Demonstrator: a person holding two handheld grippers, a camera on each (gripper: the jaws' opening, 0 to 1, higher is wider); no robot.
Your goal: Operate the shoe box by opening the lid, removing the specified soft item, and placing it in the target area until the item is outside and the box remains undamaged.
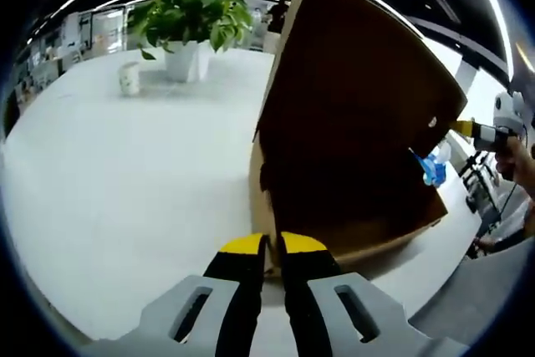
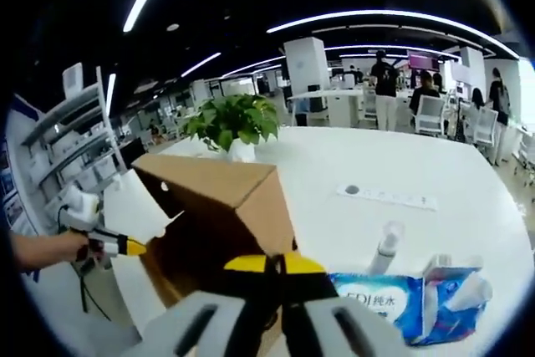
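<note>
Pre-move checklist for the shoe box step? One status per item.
1. Shoe box lid open: ok.
2. Box undamaged: outer faces look intact; inside cannot tell.
3. Tissue pack outside the box, on the table: ok.
4. Left gripper jaws together at the box's lower edge; grip cannot tell.
5. Right gripper jaws together against the box; grip cannot tell.
</note>
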